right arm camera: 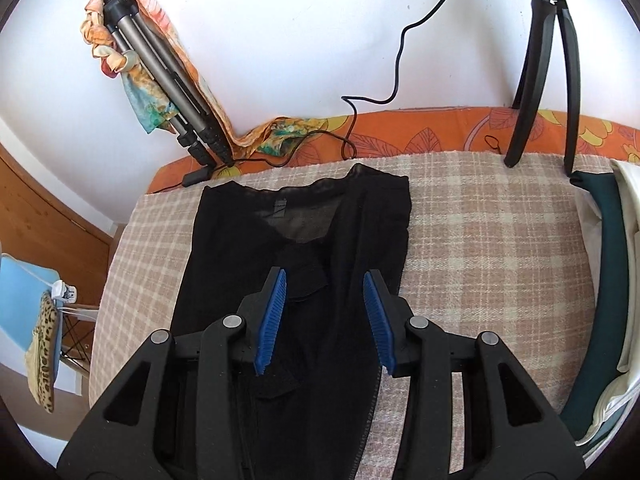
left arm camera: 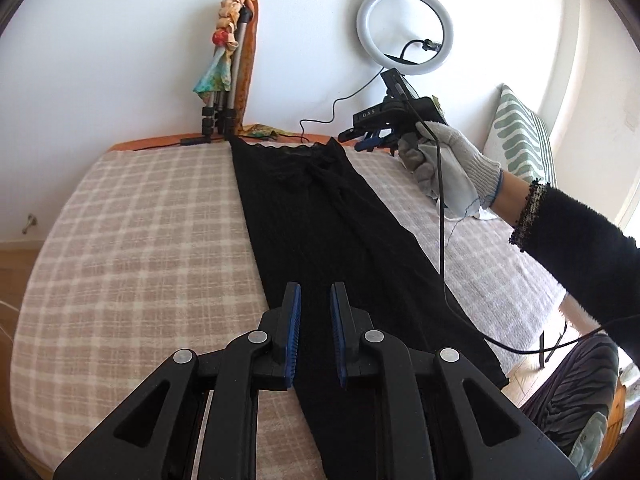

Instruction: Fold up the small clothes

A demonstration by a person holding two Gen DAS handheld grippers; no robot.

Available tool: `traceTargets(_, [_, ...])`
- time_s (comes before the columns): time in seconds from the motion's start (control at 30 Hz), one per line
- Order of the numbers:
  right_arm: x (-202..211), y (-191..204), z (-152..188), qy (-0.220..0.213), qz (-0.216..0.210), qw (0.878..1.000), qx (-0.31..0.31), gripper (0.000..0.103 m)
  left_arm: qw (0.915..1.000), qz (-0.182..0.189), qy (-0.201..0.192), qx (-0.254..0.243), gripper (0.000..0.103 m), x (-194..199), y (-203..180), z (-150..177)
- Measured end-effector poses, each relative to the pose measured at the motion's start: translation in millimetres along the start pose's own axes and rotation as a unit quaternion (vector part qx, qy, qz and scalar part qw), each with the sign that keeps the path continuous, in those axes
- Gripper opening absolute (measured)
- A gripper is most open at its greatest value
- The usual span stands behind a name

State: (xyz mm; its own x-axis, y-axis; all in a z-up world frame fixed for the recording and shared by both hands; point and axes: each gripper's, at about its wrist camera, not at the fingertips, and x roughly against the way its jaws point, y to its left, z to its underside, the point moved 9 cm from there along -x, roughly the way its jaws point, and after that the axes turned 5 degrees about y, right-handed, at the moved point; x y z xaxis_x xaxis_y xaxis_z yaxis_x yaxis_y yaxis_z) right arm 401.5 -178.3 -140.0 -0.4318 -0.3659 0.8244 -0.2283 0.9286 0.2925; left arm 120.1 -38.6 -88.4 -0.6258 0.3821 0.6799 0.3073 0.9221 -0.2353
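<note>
While the left gripper (left arm camera: 316,332) hovers over the near end of the black garment (left arm camera: 320,216), its blue pads stand a narrow gap apart with nothing pinched between them. The garment lies flat as a long strip down the middle of the checked blanket (left arm camera: 132,240), running from the near edge to the far one. Farther along, the right gripper (right arm camera: 325,320) hangs above the garment's far, waistband end, its jaws partly open and empty, the cloth lying loose beneath them. A gloved hand (left arm camera: 448,160) with a dark sleeve carries it. At the far wall a folded tripod (left arm camera: 224,92) leans on the left and a ring light (left arm camera: 404,28) stands on the right.
</note>
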Motion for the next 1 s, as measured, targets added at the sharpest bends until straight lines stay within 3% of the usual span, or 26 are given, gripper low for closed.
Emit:
traceTargets(0.13, [-32.8,17.7,-0.4,0.036,0.011,0.999,0.012,0.043,0.9990,0.012,0.005,0.043,0.013,-10.9,20.8,-0.8])
traceTargets(0.27, [-65.1,10.9,-2.2,0.068,0.067,0.995,-0.005,0.043,0.9988,0.016,0.013,0.046,0.013,-16.2,23.6,1.4])
traceTargets(0.3, [-67.6,10.7,-2.4,0.065,0.072,0.995,-0.003,0.030,0.9990,0.014,0.013,0.041,0.013,-16.2,23.7,1.4])
traceTargets(0.33, [-68.4,12.8,-2.8,0.064,0.072,0.995,-0.001,0.006,0.9991,0.013,0.013,0.039,0.013,-16.2,24.4,1.0])
traceTargets(0.5, [-61.5,44.0,-10.6,0.040,0.016,0.999,0.024,0.006,0.9989,0.016,0.010,0.044,0.013,-13.8,27.6,-1.7])
traceTargets(0.6, [-67.4,65.0,-8.2,0.060,0.004,0.996,0.062,0.007,0.9992,0.010,0.010,0.038,0.013,-14.6,28.4,-2.7])
traceTargets(0.67, [-65.0,64.8,-7.1,0.063,0.032,0.995,0.066,0.022,0.9993,0.005,0.008,0.036,0.013,-13.1,28.7,-3.2])
traceTargets(0.7, [-57.9,64.1,-7.6,0.054,0.031,0.996,0.060,0.038,0.9994,0.003,0.007,0.035,0.013,-12.4,28.9,-3.3])
traceTargets(0.73, [-47.3,62.2,-8.1,0.041,0.026,0.997,0.053,0.044,0.9993,0.002,0.008,0.036,0.013,-12.0,28.9,-3.0])
traceTargets(0.83, [-8.3,52.6,-3.4,0.012,0.005,0.999,0.034,0.044,0.9991,0.005,0.013,0.040,0.013,-10.6,29.4,1.1])
traceTargets(0.9, [22.1,40.6,9.7,-0.007,0.022,0.999,0.030,0.044,0.9988,0.012,0.023,0.042,0.015,-11.0,27.8,7.5])
traceTargets(1.0, [65.6,23.3,53.3,-0.012,0.015,1.000,0.019,0.044,0.9974,0.029,0.040,0.053,0.042,-11.1,24.8,20.6])
